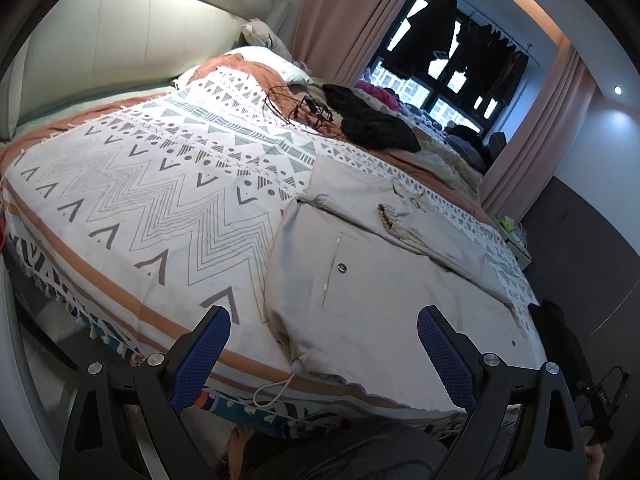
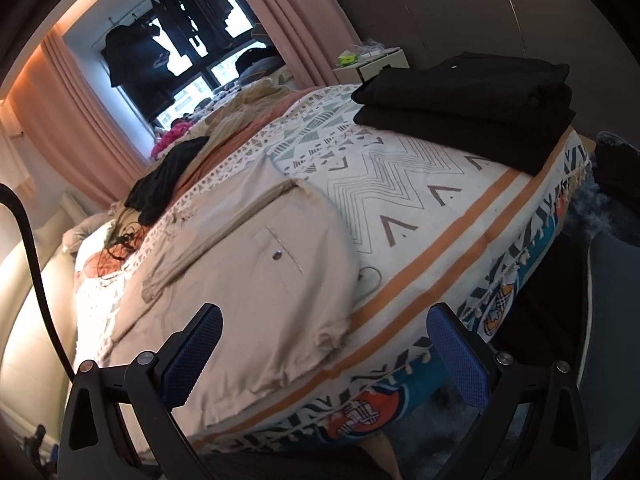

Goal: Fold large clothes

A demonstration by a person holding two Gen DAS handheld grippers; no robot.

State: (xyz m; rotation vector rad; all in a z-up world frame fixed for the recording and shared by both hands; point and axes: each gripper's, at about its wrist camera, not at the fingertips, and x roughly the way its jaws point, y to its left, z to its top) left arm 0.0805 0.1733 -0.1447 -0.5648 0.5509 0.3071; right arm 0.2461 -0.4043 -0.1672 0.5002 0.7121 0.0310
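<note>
A large beige garment [image 1: 384,280] lies flat on the patterned bedspread [image 1: 152,184] near the bed's front edge. It has a pocket with a metal button and a part folded across its far side. It also shows in the right wrist view [image 2: 256,280]. My left gripper [image 1: 324,320] is open and empty, hovering just above the garment's near hem. My right gripper [image 2: 324,316] is open and empty, above the garment's near corner at the bed edge. A drawstring [image 1: 272,392] hangs over the bed's edge.
A stack of folded black clothes [image 2: 472,108] sits at the bed's right corner. Loose black clothing [image 1: 372,120] and tangled cables [image 1: 304,110] lie farther back on the bed. Pillows, a headboard, pink curtains [image 1: 344,12] and a window with hanging clothes are behind.
</note>
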